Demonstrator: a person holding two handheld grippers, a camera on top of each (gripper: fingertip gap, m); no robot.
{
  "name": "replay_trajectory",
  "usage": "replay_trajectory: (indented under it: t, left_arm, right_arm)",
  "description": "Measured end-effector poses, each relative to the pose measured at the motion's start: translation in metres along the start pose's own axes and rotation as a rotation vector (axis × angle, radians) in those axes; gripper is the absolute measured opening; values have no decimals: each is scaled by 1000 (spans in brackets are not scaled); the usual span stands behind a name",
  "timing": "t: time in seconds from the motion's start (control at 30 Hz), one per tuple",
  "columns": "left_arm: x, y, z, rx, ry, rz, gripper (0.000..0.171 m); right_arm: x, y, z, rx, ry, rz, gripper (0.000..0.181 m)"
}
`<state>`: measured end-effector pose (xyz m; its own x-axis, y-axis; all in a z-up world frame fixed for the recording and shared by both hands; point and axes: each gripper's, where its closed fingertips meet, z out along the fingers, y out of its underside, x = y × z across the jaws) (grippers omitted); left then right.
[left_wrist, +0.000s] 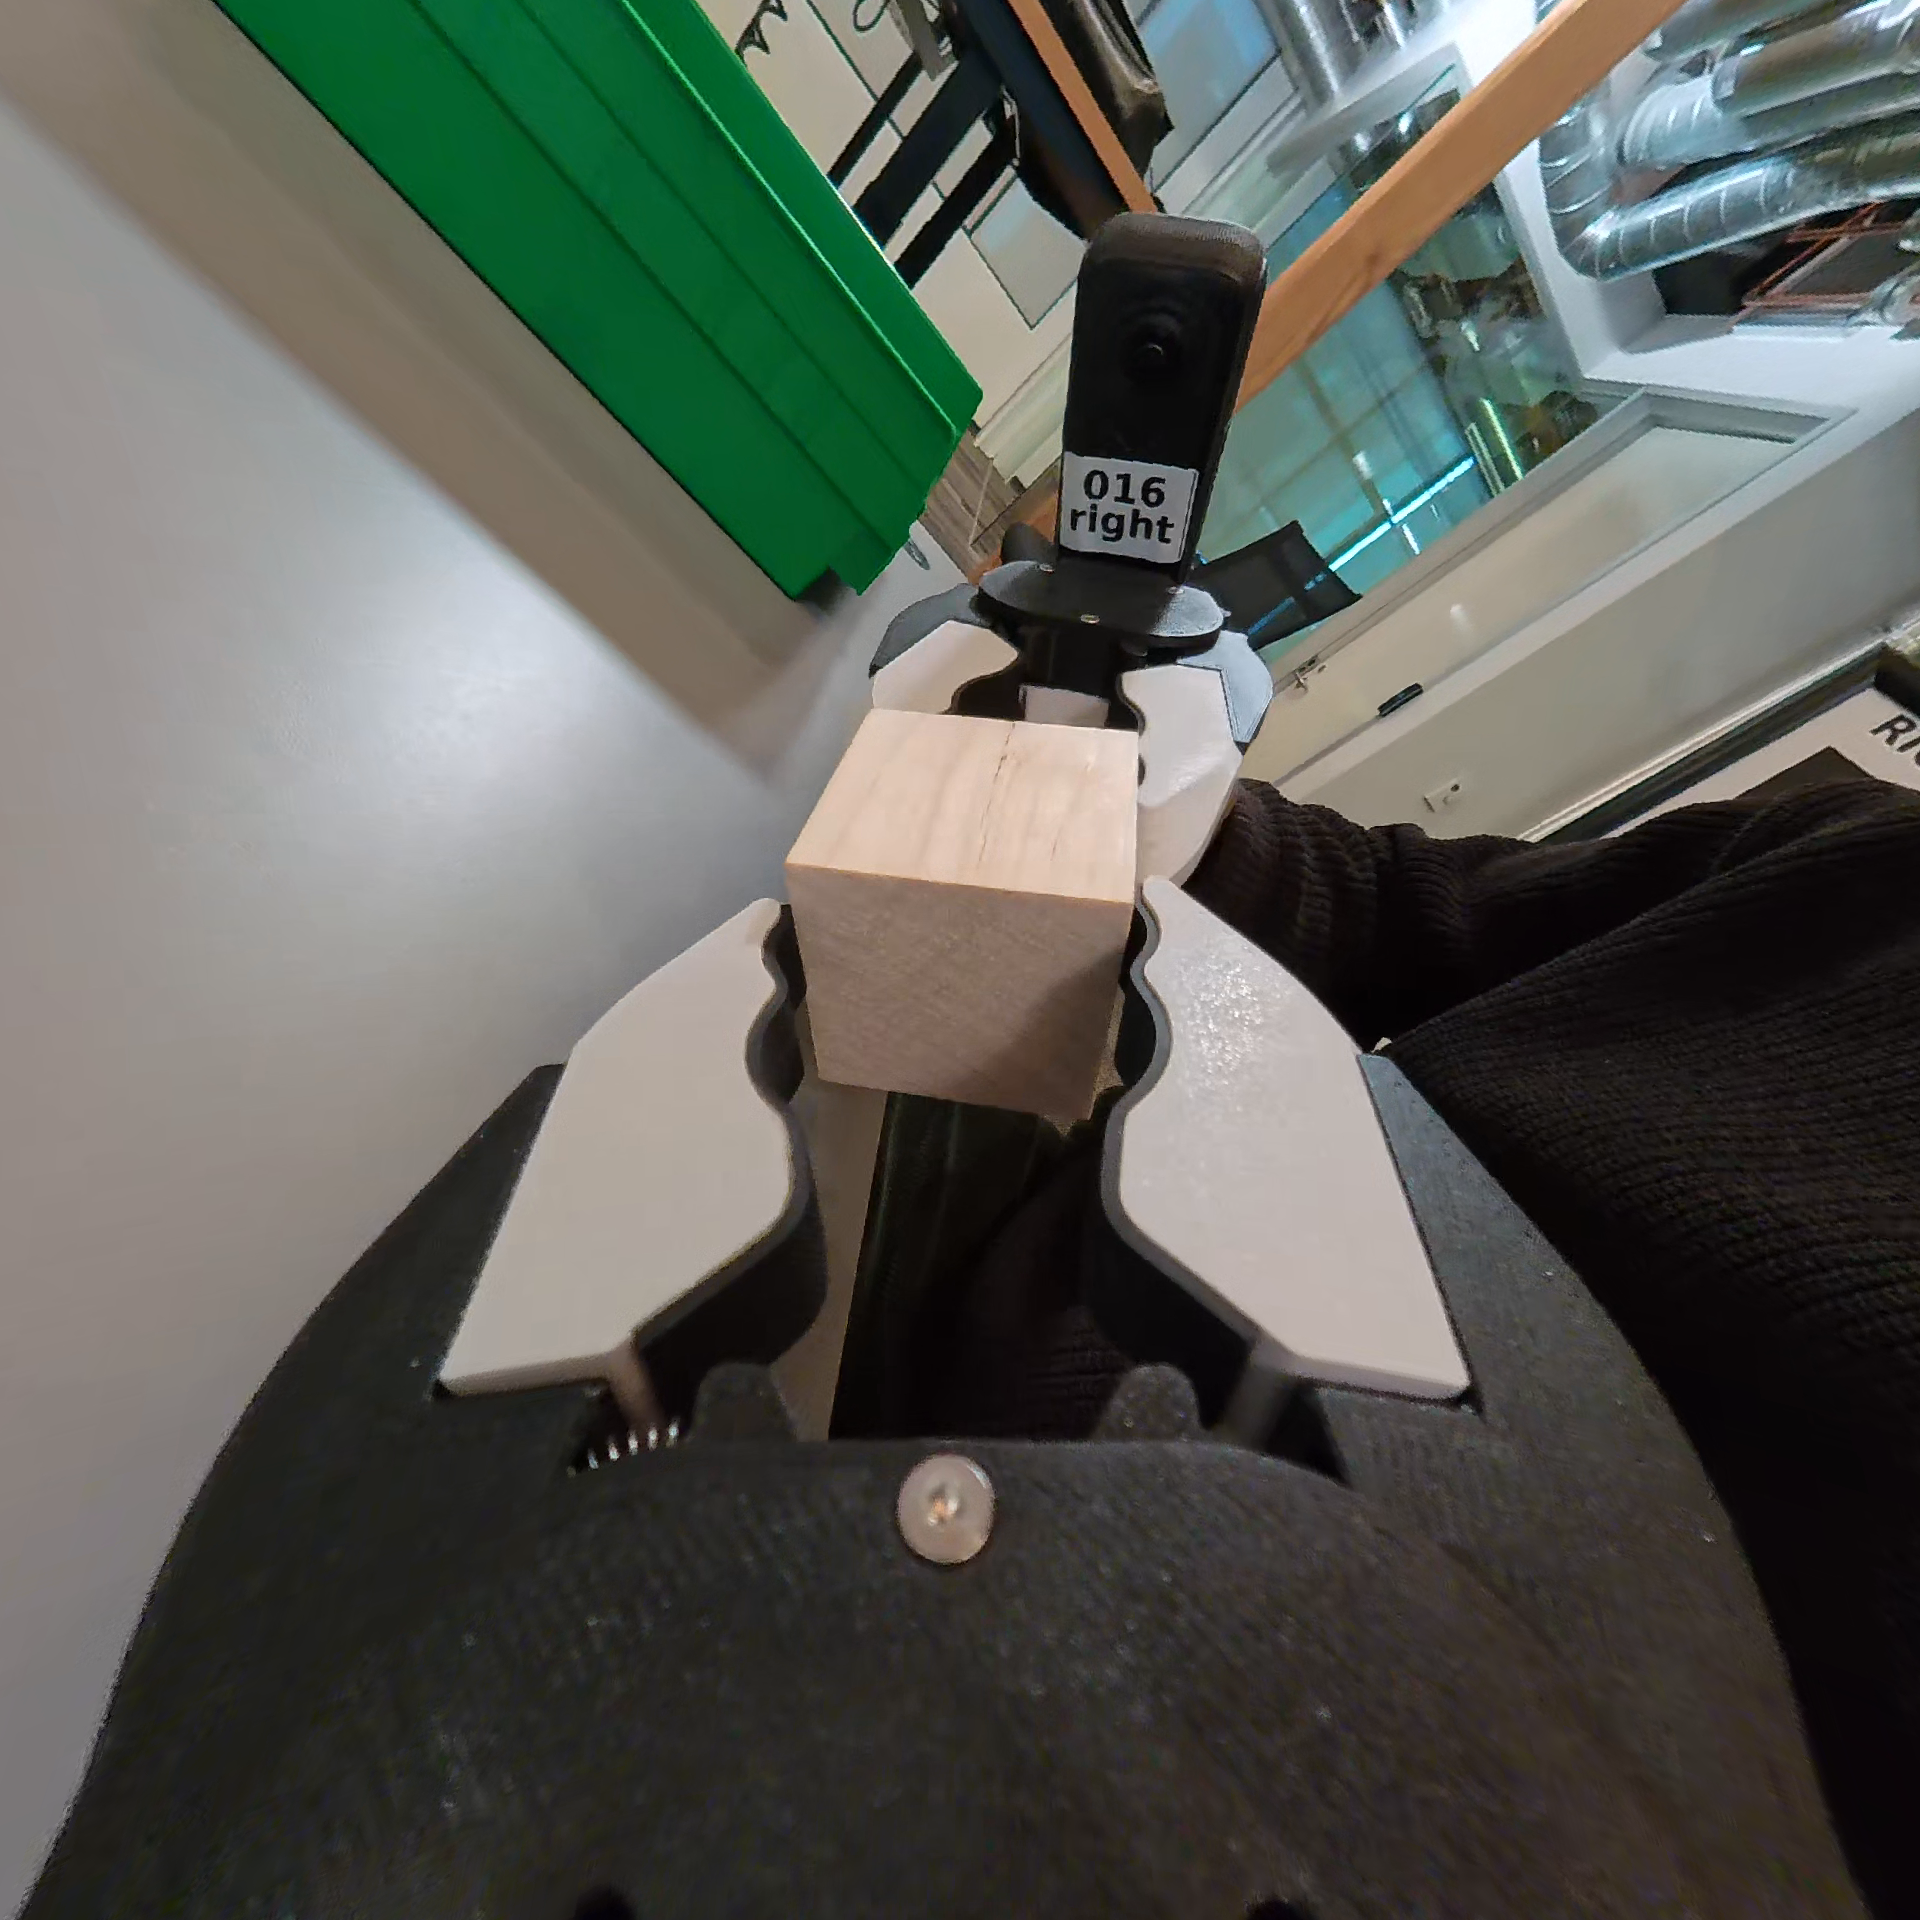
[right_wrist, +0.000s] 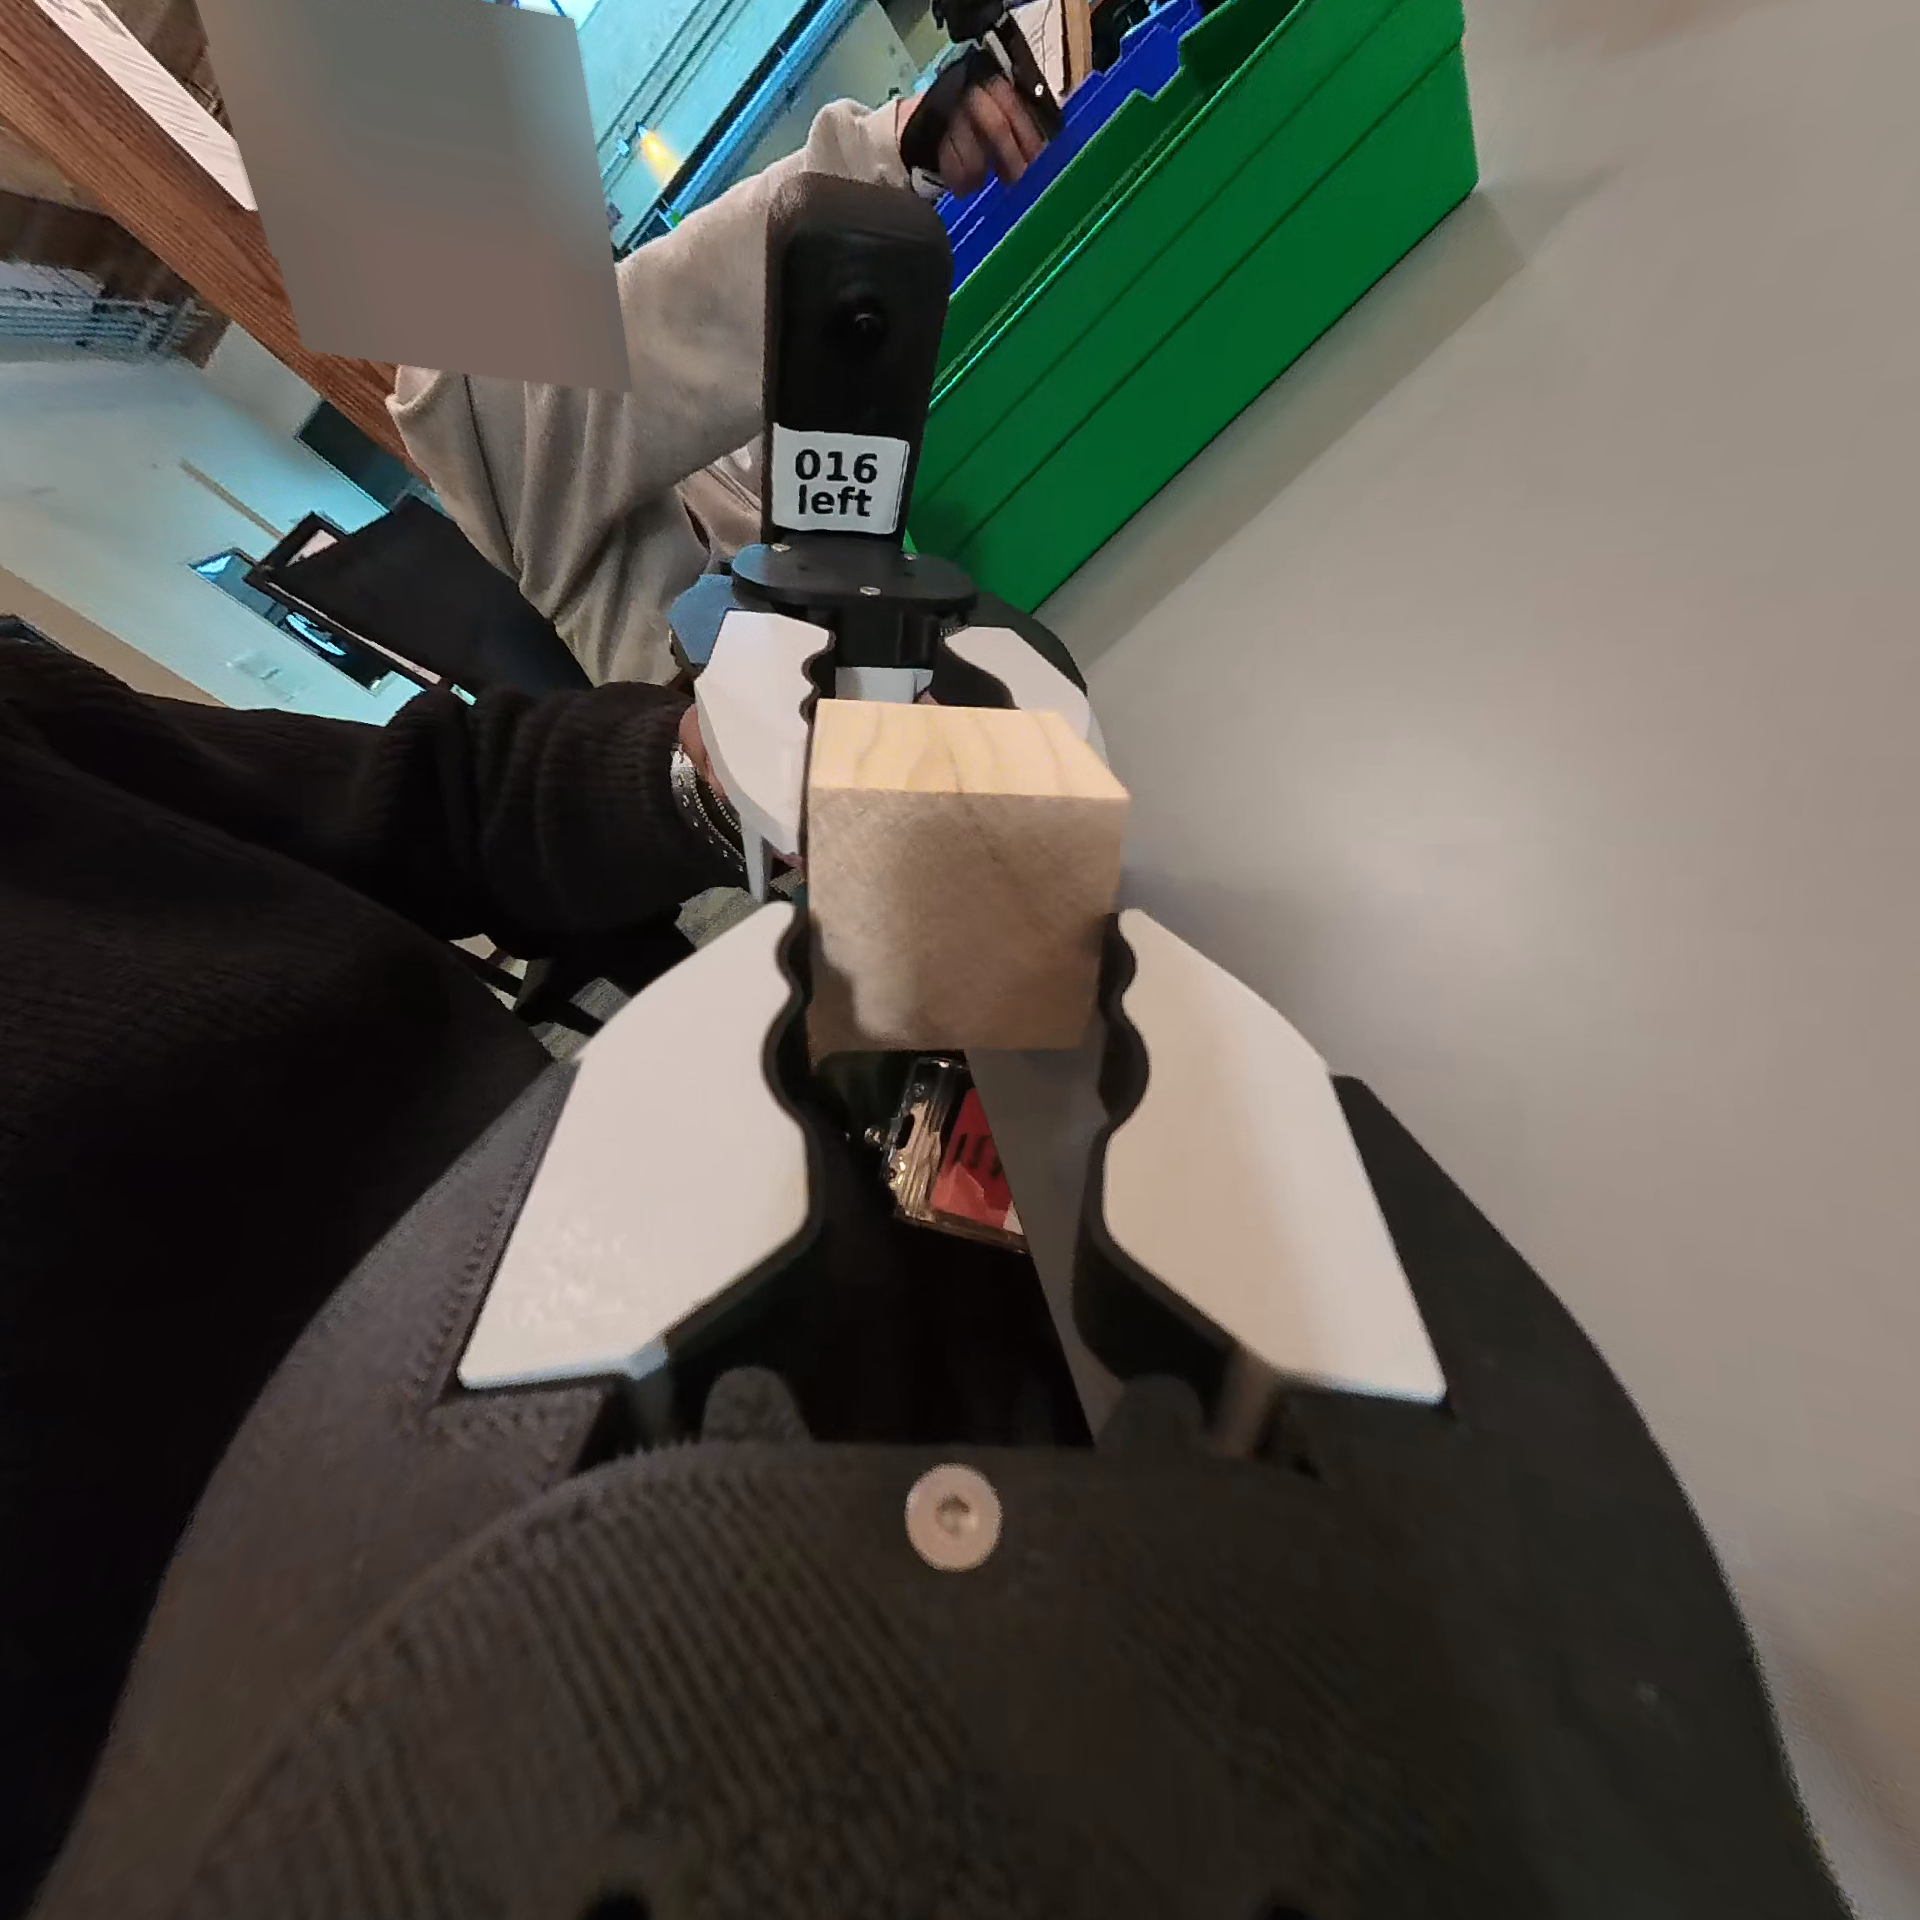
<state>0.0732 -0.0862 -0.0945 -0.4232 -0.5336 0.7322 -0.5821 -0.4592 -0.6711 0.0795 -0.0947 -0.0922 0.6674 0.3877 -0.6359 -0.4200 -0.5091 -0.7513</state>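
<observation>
A pale wooden cube (left_wrist: 966, 831) is held in the air between both grippers, which face each other. My left gripper (left_wrist: 961, 914) is shut on the near end of the cube, its white fingers (left_wrist: 665, 1122) pressing both sides. My right gripper (right_wrist: 956, 920) is shut on the opposite end of the same cube (right_wrist: 956, 831). The right gripper also shows in the left wrist view (left_wrist: 1055, 717) behind the cube, with a black camera above it. The left gripper shows likewise in the right wrist view (right_wrist: 894, 707).
A pale grey tabletop (left_wrist: 260, 831) (right_wrist: 1507, 831) lies beside the grippers. Stacked green crates (left_wrist: 644, 270) (right_wrist: 1195, 364) stand on it, with a blue crate (right_wrist: 1039, 177) behind. Black knitted sleeves (left_wrist: 1558, 1039) (right_wrist: 312, 831) hold the grippers. A person in a beige hoodie (right_wrist: 582, 468) stands beyond.
</observation>
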Motion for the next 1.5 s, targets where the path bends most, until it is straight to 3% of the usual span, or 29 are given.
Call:
replay_trajectory:
  t: [0.33, 0.5, 0.63, 0.73, 0.83, 0.97, 1.03, 1.17, 1.27, 1.5]
  left_arm:
    - [4, -4, 0, 33, 15, 1, 59]
    - [7, -5, 0, 33, 11, 35, 63]
    - [9, -4, 0, 34, 12, 42, 64]
    - [8, -4, 0, 37, 14, 38, 63]
    - [8, -4, -1, 36, 25, 24, 59]
    - [9, -4, 1, 32, 58, 2, 58]
    - [11, -3, 2, 24, 68, 4, 58]
    - [11, 2, 6, -13, 73, 38, 58]
    - [12, 6, 8, -40, 75, 71, 58]
    - [14, 12, 13, -73, 112, 81, 58]
  right_arm:
    - [-2, -5, -2, 4, -14, 21, 54]
    - [1, -15, -9, 74, -41, 108, 53]
    - [1, -29, -21, 118, -9, 69, 53]
    - [3, -62, -55, 170, 135, -106, 54]
    - [18, -104, -121, 122, 405, -342, 54]
    - [59, -153, -229, -121, 757, -545, 53]
    - [88, -162, -275, -352, 847, -658, 54]
    - [148, -143, -349, -925, 925, -757, 54]
    - [168, -121, -364, -1189, 859, -772, 54]
    - [185, -100, -359, -1452, 681, -824, 54]
